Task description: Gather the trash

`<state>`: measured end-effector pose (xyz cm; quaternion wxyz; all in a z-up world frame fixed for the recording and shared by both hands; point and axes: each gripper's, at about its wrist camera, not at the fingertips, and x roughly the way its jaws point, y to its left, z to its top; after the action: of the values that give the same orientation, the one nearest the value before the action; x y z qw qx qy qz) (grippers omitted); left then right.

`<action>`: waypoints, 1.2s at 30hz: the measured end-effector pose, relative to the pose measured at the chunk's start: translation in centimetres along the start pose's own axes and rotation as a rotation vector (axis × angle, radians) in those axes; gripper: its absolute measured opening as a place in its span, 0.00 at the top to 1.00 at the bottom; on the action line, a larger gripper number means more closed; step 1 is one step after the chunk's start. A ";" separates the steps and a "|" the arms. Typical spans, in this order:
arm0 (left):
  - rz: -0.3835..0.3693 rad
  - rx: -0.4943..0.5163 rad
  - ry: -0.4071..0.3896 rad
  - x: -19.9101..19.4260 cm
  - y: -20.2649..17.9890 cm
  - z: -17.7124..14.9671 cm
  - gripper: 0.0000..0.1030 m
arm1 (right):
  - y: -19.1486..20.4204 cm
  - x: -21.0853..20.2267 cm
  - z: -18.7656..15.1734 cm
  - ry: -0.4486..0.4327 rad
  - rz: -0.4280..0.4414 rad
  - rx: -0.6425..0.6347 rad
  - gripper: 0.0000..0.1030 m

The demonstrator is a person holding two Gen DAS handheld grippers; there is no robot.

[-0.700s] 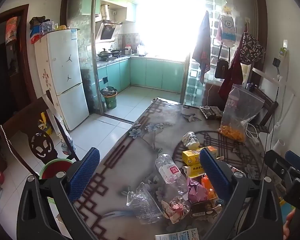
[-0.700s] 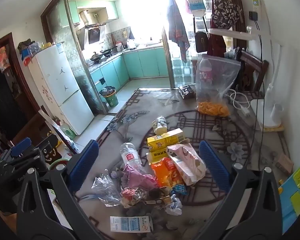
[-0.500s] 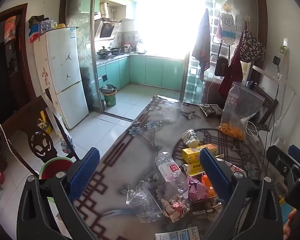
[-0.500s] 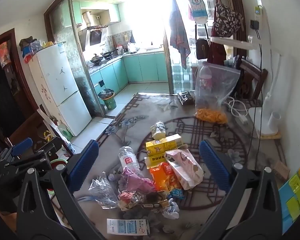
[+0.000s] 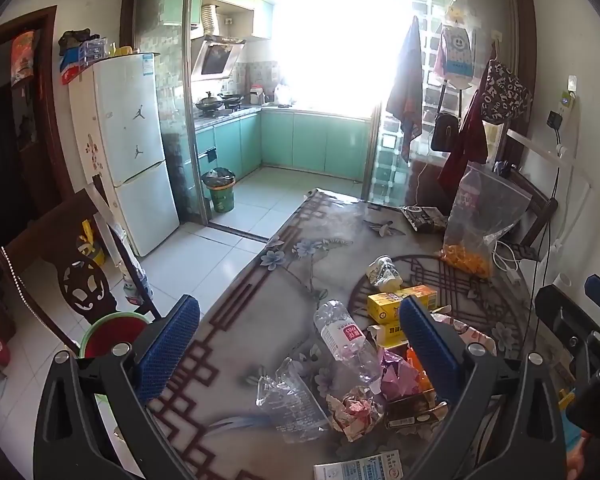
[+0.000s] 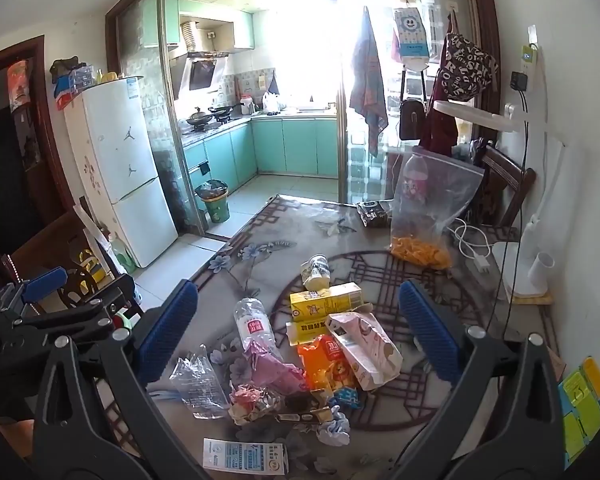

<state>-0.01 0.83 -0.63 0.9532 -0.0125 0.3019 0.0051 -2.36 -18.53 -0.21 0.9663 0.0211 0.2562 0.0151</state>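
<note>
A heap of trash lies on the patterned table (image 6: 380,280): a clear plastic bottle (image 6: 254,326), yellow cartons (image 6: 326,302), a pink-and-white pouch (image 6: 364,350), an orange wrapper (image 6: 326,364), crumpled purple paper (image 6: 272,368), a clear plastic wrapper (image 6: 198,380), a small cup on its side (image 6: 316,272). The bottle (image 5: 342,336) and cartons (image 5: 396,304) also show in the left wrist view. My left gripper (image 5: 300,344) is open above the near left part of the heap. My right gripper (image 6: 300,336) is open above the heap. Both hold nothing.
A clear zip bag (image 6: 428,208) with orange snacks stands at the far right. A white lamp base (image 6: 520,272) and cables lie at the right edge. A flat blue-and-white carton (image 6: 244,456) lies near the front edge. A chair (image 5: 60,264) and a red-green basin (image 5: 112,332) stand left.
Both grippers have risen and pulled back slightly, so the heap sits a little lower in each view. Nothing on the table has moved.
</note>
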 end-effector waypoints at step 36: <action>0.043 0.006 0.010 0.1 0.0 -1.5 0.08 | -0.3 -0.1 -0.8 0.017 -0.034 -0.001 0.03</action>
<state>-0.74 0.77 -1.89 0.9515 -0.0031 0.3068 0.0247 -2.79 -18.76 -0.85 0.9642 0.0163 0.2645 -0.0009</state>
